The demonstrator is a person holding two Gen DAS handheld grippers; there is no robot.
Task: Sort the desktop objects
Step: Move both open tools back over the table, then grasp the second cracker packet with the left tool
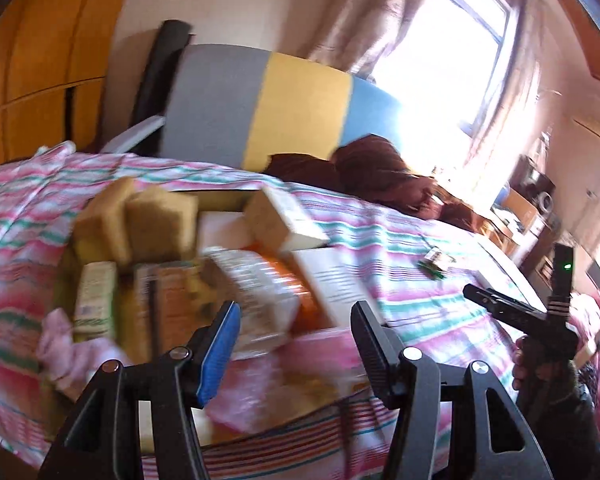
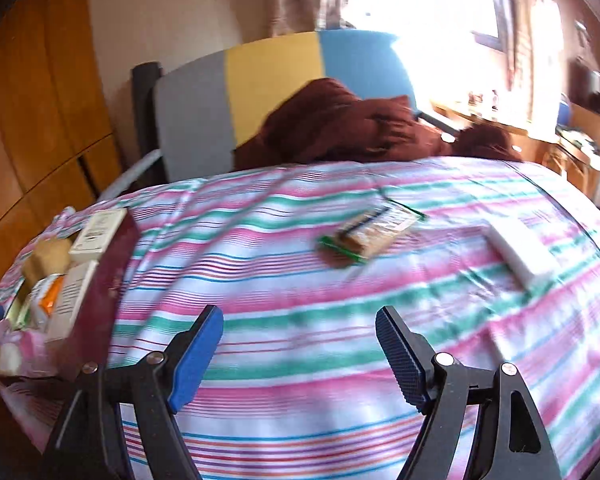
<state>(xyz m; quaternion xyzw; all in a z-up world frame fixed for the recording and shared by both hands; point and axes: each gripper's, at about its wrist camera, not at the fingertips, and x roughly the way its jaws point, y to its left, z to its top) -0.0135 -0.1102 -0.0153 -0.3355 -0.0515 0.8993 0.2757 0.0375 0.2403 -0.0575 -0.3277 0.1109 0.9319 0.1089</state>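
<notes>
My left gripper (image 1: 296,316) hangs open over a box (image 1: 228,196) crammed with small cartons, yellow sponges (image 1: 136,224) and an orange packet (image 1: 284,280); nothing sits between its fingers. My right gripper (image 2: 300,324) is open above the striped cloth (image 2: 308,344), holding nothing. Beyond it lies a green-edged snack packet (image 2: 370,230), and a white flat box (image 2: 518,250) rests further right. The same crammed box (image 2: 112,264) shows at the left edge of the right wrist view. In the left wrist view the right gripper's body (image 1: 512,308) appears at the right, held by a hand (image 1: 540,364).
A striped pink, green and white cloth (image 1: 412,240) covers the surface. A dark red-brown fabric heap (image 2: 340,128) lies at the far edge, before a grey, yellow and blue chair back (image 2: 260,80). Wooden cupboards (image 2: 40,100) stand left; a bright window (image 1: 452,56) and cluttered shelf are right.
</notes>
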